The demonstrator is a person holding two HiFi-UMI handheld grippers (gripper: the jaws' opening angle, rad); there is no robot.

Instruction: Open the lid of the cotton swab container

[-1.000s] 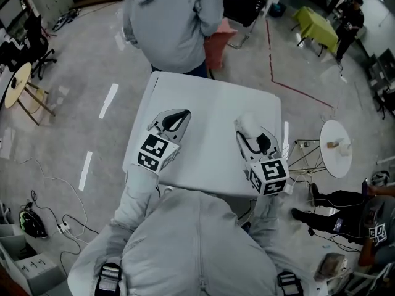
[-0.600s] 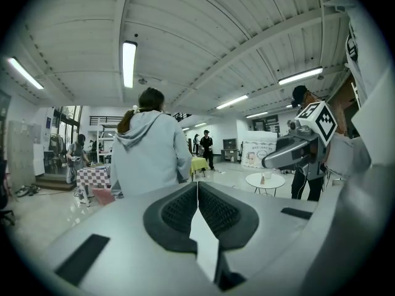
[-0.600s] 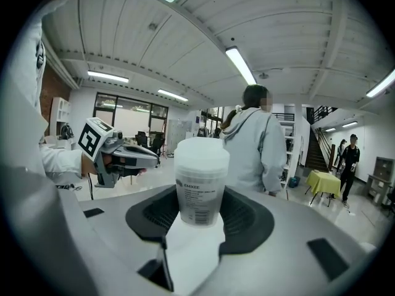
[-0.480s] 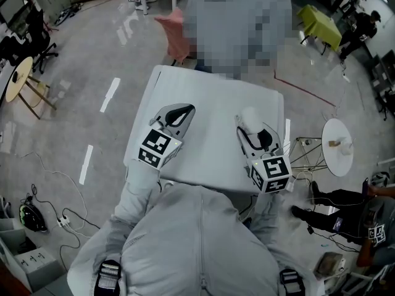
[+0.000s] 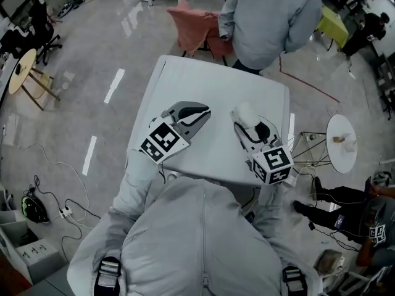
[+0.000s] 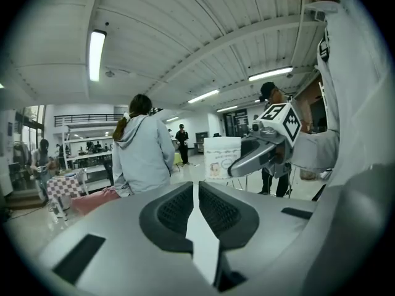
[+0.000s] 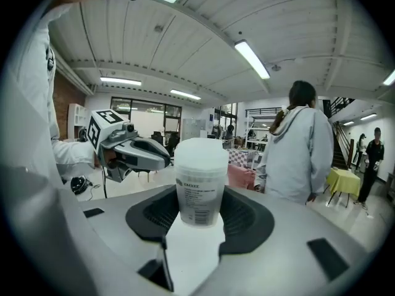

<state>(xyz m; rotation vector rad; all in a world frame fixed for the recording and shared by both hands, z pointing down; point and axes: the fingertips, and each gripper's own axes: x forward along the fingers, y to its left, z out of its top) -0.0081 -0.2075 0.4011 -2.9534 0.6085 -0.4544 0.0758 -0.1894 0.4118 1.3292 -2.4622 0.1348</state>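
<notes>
The cotton swab container (image 7: 200,184) is a translucent white tub with a printed label and its lid on. It stands upright between the dark pads of my right gripper (image 7: 200,219), which is shut on its lower half. In the head view the container (image 5: 245,112) sits at the tip of the right gripper (image 5: 248,122) over the white table (image 5: 210,82). My left gripper (image 5: 205,111) hangs to its left, jaws shut and empty, tips pointing toward the container. The left gripper view shows its own pads (image 6: 179,208) closed together, with the container (image 6: 221,158) and right gripper (image 6: 259,156) ahead.
A person in a grey hoodie (image 5: 271,17) stands at the table's far right corner, beside a pink draped chair (image 5: 197,29). A small round white table (image 5: 341,143) stands to the right. Cables (image 5: 37,196) lie on the floor at left.
My left gripper has swung to the right, closer to the container. The right gripper still holds the container in about the same place. The person behind the table has walked to the right.
</notes>
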